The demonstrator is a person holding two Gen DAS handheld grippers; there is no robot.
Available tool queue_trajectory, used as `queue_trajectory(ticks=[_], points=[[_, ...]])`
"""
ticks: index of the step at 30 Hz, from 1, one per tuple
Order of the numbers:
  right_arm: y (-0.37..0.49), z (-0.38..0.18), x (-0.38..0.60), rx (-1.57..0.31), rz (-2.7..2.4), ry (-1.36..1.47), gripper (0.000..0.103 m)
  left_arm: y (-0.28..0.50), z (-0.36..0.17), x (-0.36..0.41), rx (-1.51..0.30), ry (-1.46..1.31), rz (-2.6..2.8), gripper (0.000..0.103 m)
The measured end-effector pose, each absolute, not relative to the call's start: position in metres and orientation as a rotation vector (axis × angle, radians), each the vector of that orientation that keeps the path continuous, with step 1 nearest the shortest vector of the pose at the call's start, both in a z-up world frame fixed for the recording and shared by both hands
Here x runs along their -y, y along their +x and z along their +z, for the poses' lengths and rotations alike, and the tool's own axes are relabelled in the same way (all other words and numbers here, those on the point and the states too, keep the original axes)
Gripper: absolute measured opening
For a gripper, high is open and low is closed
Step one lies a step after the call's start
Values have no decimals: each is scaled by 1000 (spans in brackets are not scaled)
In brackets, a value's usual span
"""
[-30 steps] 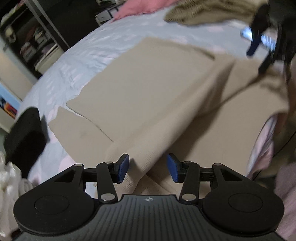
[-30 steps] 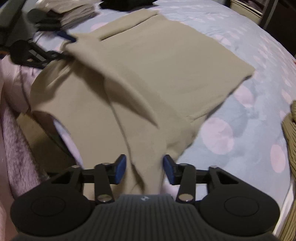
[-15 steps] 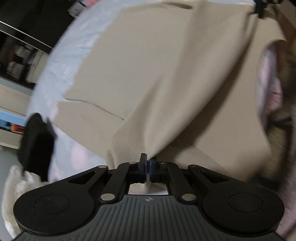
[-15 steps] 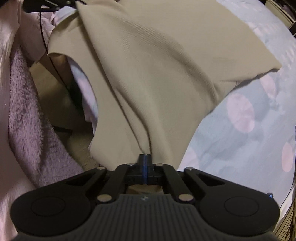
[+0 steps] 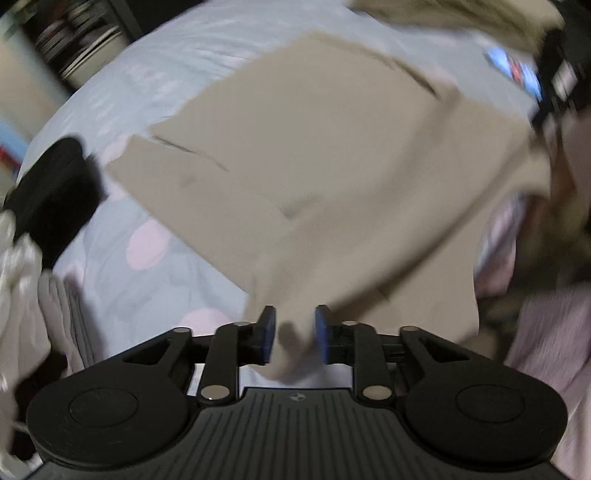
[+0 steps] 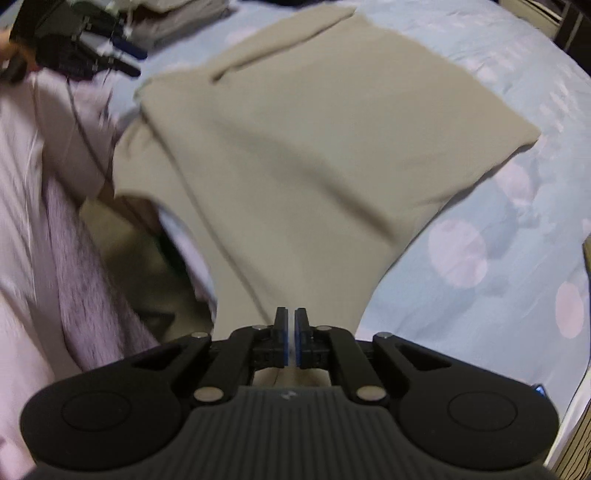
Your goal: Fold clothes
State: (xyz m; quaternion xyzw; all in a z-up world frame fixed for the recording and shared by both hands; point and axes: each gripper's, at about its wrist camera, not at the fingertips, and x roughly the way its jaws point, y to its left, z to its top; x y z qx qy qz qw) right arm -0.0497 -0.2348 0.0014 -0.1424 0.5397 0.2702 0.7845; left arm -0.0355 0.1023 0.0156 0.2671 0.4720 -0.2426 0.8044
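Observation:
A beige garment point(image 5: 332, 155) lies partly folded on the pale blue bedsheet point(image 5: 155, 266), one end lifted toward me. My left gripper point(image 5: 293, 314) hovers over its near corner. Its jaws are opening, and a fold of the beige cloth hangs loosely between the blue pads point(image 5: 267, 332) without being pressed. In the right wrist view the same garment point(image 6: 332, 147) stretches up to my right gripper point(image 6: 291, 314), which is shut on its near edge. The left gripper point(image 6: 122, 55) shows at the top left there, blurred.
A black garment point(image 5: 48, 192) and white cloth point(image 5: 14, 258) lie at the left of the bed. A folded pile point(image 6: 177, 14) sits at the far end. A pink fleece blanket point(image 6: 74, 277) hangs along the bed's side. Shelves point(image 5: 85, 40) stand beyond.
Both grippers closed on the beige cloth half a second ago. The left jaws have since parted and that gripper has drawn back and up; the right stays clamped and holds the cloth taut.

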Motion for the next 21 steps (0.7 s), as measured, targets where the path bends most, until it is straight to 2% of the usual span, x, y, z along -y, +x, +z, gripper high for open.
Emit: queue_trajectory(ticks=[2, 4, 7, 8, 9, 14, 17, 19, 21], points=[[-40, 6, 235, -1152, 551, -274, 6, -24, 20, -110, -1008, 521, -496, 29], [-26, 9, 238, -1144, 506, -230, 11, -13, 24, -114, -1004, 489, -478, 30], [2, 8, 247, -1136, 410, -150, 17, 0, 22, -110, -990, 481, -473, 38], [9, 6, 248, -1128, 375, -131, 22, 3, 21, -108, -985, 485, -475, 39], [16, 5, 249, -1121, 340, -113, 27, 6, 20, -103, -978, 500, -474, 39], [47, -6, 246, -1108, 206, -34, 34, 28, 7, -88, -963, 494, -429, 39], [61, -19, 243, -1149, 151, -9, 46, 40, 0, -87, -988, 454, -385, 39], [67, -29, 244, -1188, 124, 10, 46, 46, -2, -88, -1006, 445, -361, 39], [68, -37, 249, -1230, 106, 26, 40, 51, -5, -90, -1020, 435, -337, 39]])
